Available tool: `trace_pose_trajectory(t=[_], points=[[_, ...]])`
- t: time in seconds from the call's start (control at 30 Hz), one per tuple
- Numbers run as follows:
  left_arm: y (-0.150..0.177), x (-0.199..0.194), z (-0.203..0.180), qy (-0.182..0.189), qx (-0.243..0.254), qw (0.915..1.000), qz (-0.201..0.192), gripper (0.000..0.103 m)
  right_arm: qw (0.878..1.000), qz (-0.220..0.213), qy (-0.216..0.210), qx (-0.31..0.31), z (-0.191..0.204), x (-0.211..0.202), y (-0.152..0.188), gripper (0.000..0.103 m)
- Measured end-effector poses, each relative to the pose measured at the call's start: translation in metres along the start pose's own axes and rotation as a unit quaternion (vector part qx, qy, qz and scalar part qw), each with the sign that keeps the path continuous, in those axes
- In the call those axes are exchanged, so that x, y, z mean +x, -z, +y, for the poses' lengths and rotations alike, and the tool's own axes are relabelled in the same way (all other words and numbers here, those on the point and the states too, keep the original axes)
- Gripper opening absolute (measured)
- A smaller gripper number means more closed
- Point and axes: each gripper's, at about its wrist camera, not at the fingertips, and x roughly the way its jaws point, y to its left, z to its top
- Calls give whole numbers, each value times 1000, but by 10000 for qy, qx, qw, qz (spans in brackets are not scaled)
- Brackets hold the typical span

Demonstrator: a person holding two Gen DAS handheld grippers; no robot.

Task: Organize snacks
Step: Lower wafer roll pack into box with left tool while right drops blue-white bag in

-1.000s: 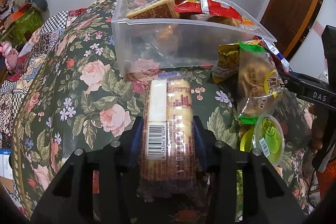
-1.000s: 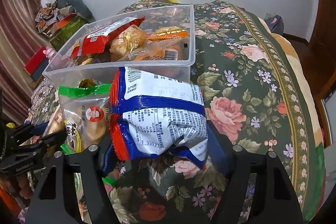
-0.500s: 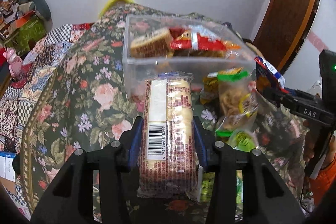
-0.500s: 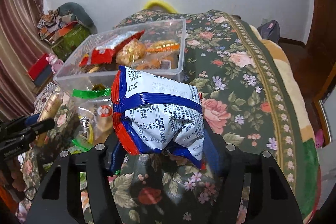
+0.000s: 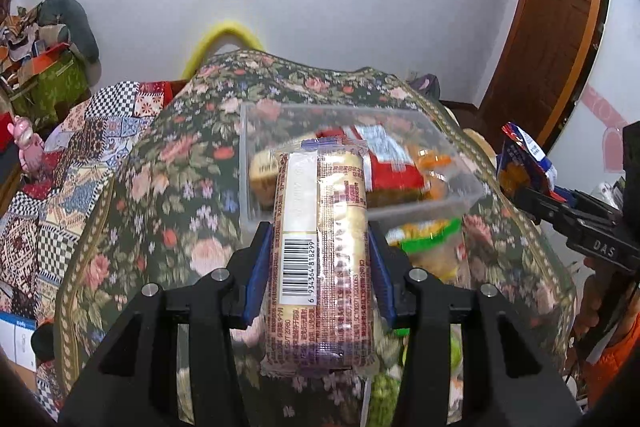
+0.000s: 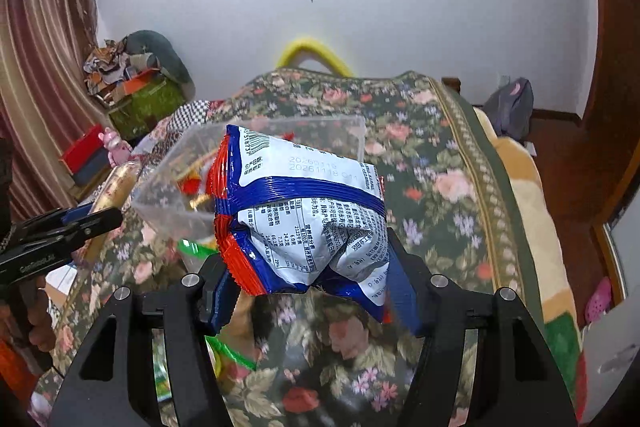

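My left gripper (image 5: 320,231) is shut on a long cracker pack (image 5: 320,195) with a barcode, held in the air over the near edge of the clear plastic bin (image 5: 256,147). The bin sits on the floral bedspread and holds several snack packs. In the right wrist view, my right gripper (image 6: 308,259) is shut on a crumpled blue, red and white snack bag (image 6: 304,195), also lifted in front of the bin (image 6: 168,195). Each gripper shows in the other's view: the right gripper (image 5: 532,195) at the right, the left gripper (image 6: 100,215) at the left.
Green-topped snack bags (image 5: 432,239) lie on the floral bedspread (image 5: 168,187) just in front of the bin. Clutter and boxes (image 6: 136,95) stand at the left, and a wooden door (image 5: 560,27) at the right. The bed's right edge (image 6: 532,187) drops to the floor.
Both grippers have risen with their packs, so the bin and bedspread now sit lower and farther off. The right jaws squeezed the bag tighter.
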Motion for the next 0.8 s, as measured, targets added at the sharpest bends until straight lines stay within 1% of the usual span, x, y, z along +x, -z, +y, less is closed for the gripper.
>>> trace_pose_trajectory(t=[0.17, 0.43, 0.6, 0.8], points=[[-19, 14, 3, -75, 22, 10000, -40, 45, 9999, -92, -19, -64, 6, 9, -15, 60], [-43, 46, 11, -154, 4, 9999, 70, 45, 9998, -63, -107, -154, 17, 37, -38, 60], [-55, 69, 15, -171, -9, 9997, 160, 45, 9998, 23, -79, -205, 24, 58, -51, 60], [-62, 95, 24, -162, -113, 9993, 333, 45, 9995, 205, 21, -232, 23, 82, -59, 60]])
